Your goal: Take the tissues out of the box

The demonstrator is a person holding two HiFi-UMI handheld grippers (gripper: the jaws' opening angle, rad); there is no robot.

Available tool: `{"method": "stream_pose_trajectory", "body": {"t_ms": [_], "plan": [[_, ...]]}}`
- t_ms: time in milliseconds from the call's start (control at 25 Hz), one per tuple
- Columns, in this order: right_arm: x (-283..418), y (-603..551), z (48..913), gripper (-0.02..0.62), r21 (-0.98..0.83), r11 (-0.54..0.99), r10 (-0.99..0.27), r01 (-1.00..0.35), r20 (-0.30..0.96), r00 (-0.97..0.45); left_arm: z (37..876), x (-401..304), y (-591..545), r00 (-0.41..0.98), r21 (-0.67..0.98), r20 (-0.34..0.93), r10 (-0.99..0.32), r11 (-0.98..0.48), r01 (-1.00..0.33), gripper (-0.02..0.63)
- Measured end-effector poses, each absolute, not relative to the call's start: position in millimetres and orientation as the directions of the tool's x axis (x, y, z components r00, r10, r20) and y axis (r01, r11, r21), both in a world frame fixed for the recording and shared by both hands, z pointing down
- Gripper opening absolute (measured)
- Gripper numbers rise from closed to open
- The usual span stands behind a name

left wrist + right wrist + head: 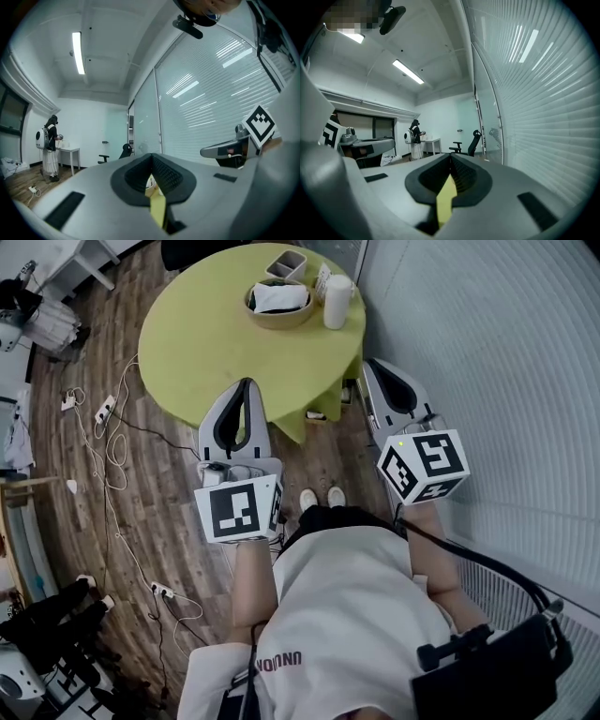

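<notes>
Two claws, both pinched shut with nothing between their jaws. The left claw [246, 383] shows against the near edge of the one round green surface [206, 334]. The right claw [374, 364] hangs off that surface's right side, near the slatted wall [487, 343].

At the far side of the surface stand four things:
- one tan bowl [267, 322], with the white tissues [279, 298] lying in it
- one white cylinder [337, 302], just right of the bowl
- one grey holder [286, 265] with two compartments
- one small box [322, 279], between the holder and the cylinder

Both claws are well apart from these. Each gripper view shows one person standing at a distant white desk.
</notes>
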State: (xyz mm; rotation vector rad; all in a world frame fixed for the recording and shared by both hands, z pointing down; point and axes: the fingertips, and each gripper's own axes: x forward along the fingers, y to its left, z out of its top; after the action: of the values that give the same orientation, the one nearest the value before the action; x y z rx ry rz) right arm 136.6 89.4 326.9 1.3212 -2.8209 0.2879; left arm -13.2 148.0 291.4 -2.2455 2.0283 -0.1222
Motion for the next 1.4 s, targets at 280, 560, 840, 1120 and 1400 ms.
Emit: {"method": "stream_pose_trajectory", "body": {"t_ms": [280,560,840,1120,1400], "plan": [[124.1,99.4,328.2,0.018,-0.143,0.615,-0.77,-0.775,0.1,-0.63,308.1,-23.8,153.5,0.118,-0.1,0.013,-0.993,-0.119,-0.988,0.014],[125.4,99.2,332.9,0.02,-0.126,0.597,-0.788,-0.792,0.092,-0.608,310.3,-28.4,148.3,0.129,-0.12,0.008,-0.992,-0.129,-0.984,0.014],[124.5,73.8,325.7,0.02,-0.127,0.603,-0.787,-0.787,0.062,-0.613,303.1,-33.5,130.6,0.107,-0.108,-0.016,-0.994,-0.105,-0.989,0.014],[116.5,42.7,313.5,0.02,-0.126,0.624,-0.772,-0.771,0.051,-0.633,291.8,-41.0,107.3,0.07,-0.111,-0.018,-0.997,-0.067,-0.992,0.014],[104.1,-11.5,311.6,0.02,-0.145,0.656,-0.743,-0.741,0.051,-0.668,290.3,-50.3,60.1,0.019,-0.114,0.001,-1.0,-0.019,-0.993,0.014]]}}
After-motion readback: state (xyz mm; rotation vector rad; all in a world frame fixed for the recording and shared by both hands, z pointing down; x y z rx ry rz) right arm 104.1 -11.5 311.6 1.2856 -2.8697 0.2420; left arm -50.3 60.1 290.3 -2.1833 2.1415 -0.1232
